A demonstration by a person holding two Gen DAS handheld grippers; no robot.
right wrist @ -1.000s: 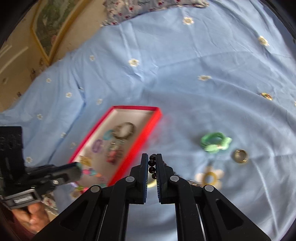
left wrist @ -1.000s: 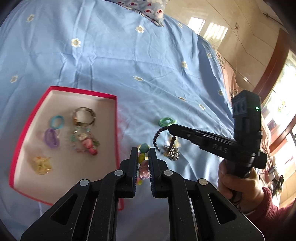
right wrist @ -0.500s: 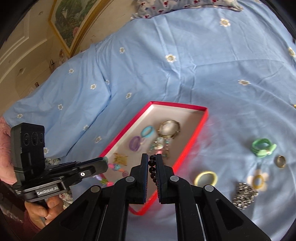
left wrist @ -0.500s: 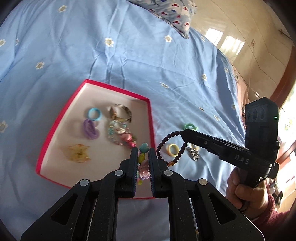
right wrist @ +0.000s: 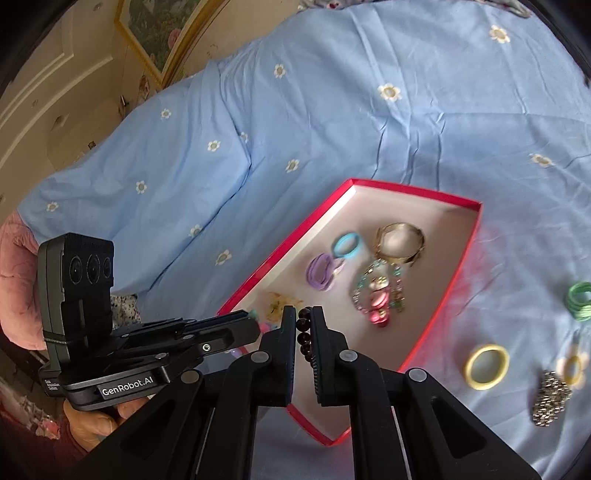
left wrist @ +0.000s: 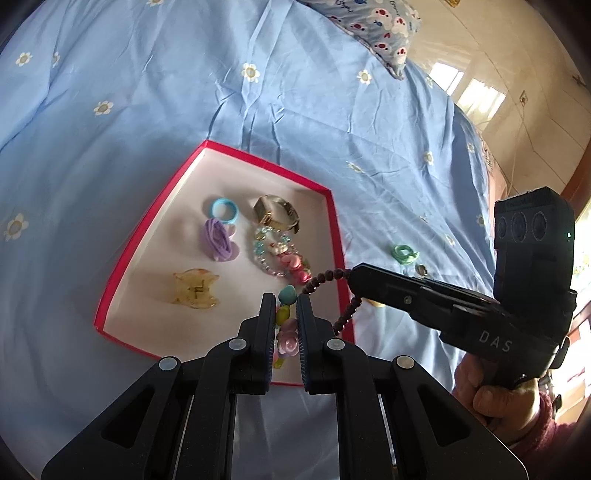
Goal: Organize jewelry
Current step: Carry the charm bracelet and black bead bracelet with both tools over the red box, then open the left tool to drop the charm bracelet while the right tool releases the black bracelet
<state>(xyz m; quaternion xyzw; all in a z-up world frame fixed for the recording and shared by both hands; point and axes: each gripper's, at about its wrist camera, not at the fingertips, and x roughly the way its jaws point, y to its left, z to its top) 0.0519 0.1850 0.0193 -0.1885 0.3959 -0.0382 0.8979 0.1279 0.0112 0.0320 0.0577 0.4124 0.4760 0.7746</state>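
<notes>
The left gripper (left wrist: 286, 314) is clamped on a pastel bead bracelet (left wrist: 284, 317), whose teal, yellow and pink beads are pinched between the jaws above the near edge of the red-rimmed tray (left wrist: 334, 236). The right gripper (right wrist: 303, 328) is closed on a dark bead bracelet (right wrist: 303, 334), also above the tray's near edge. In the left wrist view the right gripper (left wrist: 354, 275) is seen from the side, and the dark bracelet (left wrist: 328, 278) is shown hanging as a loop from its tip across the tray's right rim; only a short run of beads between the jaws is shown by the right wrist view. In the right wrist view the left gripper (right wrist: 255, 321) is seen near the tray's left near corner, with the hand (right wrist: 96, 421) beneath it.

Inside the tray lie a blue ring (left wrist: 221, 210), a purple hair tie (left wrist: 218, 240), a gold watch (left wrist: 277, 214), a mixed bead bracelet (left wrist: 282, 254) and a yellow hair clip (left wrist: 195, 291).

Beyond the tray's right rim, on the blue bedsheet (right wrist: 332, 110), a green hair tie (right wrist: 580, 299), a yellow ring (right wrist: 487, 365), a flower-shaped ring (right wrist: 571, 363) and a silver chain heap (right wrist: 550, 398) are recorded in the right wrist view. In the left wrist view only the green hair tie (left wrist: 404, 253) and a small metal ring (left wrist: 421, 270) beside it are shown there. A framed picture (right wrist: 159, 33) on the wall is seen by the right wrist view alone, and a patterned pillow (left wrist: 380, 29) by the left wrist view.
</notes>
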